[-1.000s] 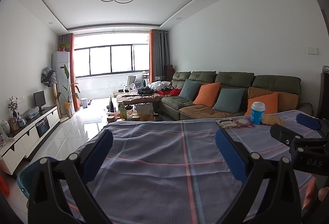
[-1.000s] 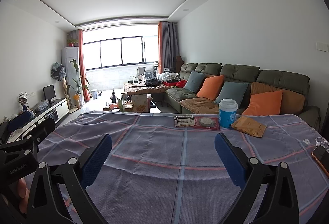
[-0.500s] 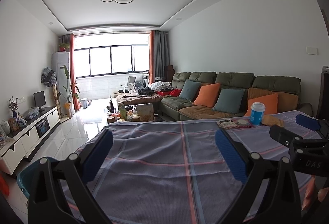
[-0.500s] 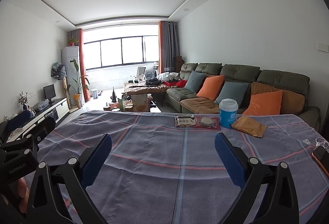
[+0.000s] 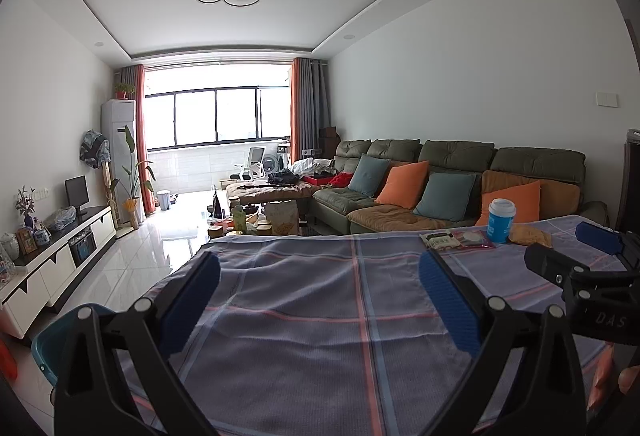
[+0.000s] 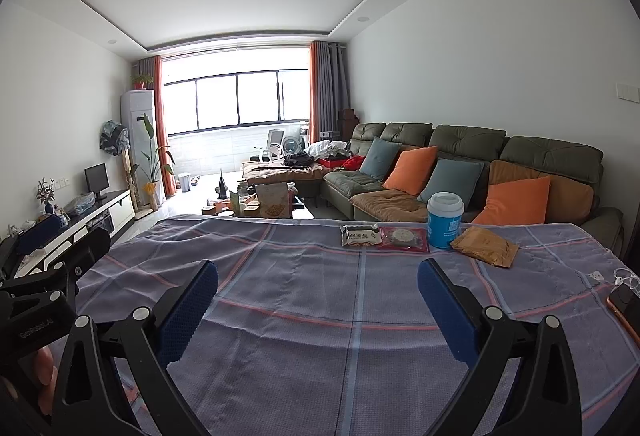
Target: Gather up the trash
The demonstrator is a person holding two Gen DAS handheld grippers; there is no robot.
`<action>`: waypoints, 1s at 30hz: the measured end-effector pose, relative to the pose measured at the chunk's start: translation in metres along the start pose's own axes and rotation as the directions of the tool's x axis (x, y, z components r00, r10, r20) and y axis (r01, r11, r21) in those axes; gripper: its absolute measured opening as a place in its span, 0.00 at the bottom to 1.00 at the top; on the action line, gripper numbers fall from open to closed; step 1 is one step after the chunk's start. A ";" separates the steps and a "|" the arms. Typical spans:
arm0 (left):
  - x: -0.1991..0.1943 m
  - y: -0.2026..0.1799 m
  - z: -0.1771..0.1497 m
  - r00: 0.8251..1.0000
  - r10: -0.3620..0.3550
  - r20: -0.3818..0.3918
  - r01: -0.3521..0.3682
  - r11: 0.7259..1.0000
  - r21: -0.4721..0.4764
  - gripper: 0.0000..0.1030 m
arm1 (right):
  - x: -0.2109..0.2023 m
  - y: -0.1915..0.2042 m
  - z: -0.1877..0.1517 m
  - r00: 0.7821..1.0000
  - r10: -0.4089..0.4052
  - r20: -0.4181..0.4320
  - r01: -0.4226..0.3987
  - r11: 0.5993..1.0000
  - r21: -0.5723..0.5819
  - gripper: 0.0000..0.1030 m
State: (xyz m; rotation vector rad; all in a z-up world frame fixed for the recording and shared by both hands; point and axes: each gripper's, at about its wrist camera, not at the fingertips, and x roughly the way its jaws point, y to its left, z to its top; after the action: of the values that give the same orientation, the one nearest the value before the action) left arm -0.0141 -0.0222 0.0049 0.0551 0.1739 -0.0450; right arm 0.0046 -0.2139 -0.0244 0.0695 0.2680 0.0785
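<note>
Along the far edge of the plaid-clothed table point(image 6: 320, 316) lies the trash: a green-and-white snack wrapper point(image 6: 360, 235), a red wrapper point(image 6: 403, 238), a blue paper cup with a white lid point(image 6: 444, 219) and a brown paper bag point(image 6: 485, 246). The same cup point(image 5: 500, 220) and wrappers point(image 5: 456, 239) appear far right in the left wrist view. My right gripper point(image 6: 318, 310) hovers open over the near cloth, well short of them. My left gripper point(image 5: 320, 306) is open too, to the left. Neither holds anything.
A teal bin point(image 5: 56, 340) stands on the floor left of the table. A phone point(image 6: 626, 310) and a white cable point(image 6: 624, 276) lie at the table's right edge. Beyond are a green sofa point(image 6: 460, 164) with cushions, a cluttered coffee table point(image 6: 264, 204) and a TV cabinet point(image 5: 52, 260).
Nearly nothing has changed; both grippers stay open and almost still, with only a slight drift in the left wrist view.
</note>
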 end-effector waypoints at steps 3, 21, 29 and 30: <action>0.000 0.000 0.000 1.000 0.000 -0.001 0.000 1.000 0.000 0.97 | 0.000 0.000 0.000 1.000 0.001 0.002 -0.001 1.000 0.000 0.96; 0.004 -0.003 -0.002 1.000 -0.006 -0.010 0.006 1.000 -0.005 0.97 | 0.001 0.001 0.000 1.000 0.001 0.000 -0.001 1.000 -0.001 0.96; 0.005 -0.004 -0.003 1.000 -0.010 -0.013 0.010 1.000 -0.007 0.97 | 0.001 0.001 -0.001 1.000 0.001 -0.002 -0.001 1.000 -0.001 0.96; 0.006 -0.004 -0.003 1.000 -0.009 -0.015 0.009 1.000 -0.007 0.97 | 0.001 0.001 -0.001 1.000 0.001 -0.003 -0.001 1.000 -0.002 0.96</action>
State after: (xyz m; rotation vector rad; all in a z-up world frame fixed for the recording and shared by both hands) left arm -0.0091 -0.0267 0.0003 0.0478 0.1894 -0.0526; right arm 0.0053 -0.2126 -0.0255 0.0671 0.2709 0.0798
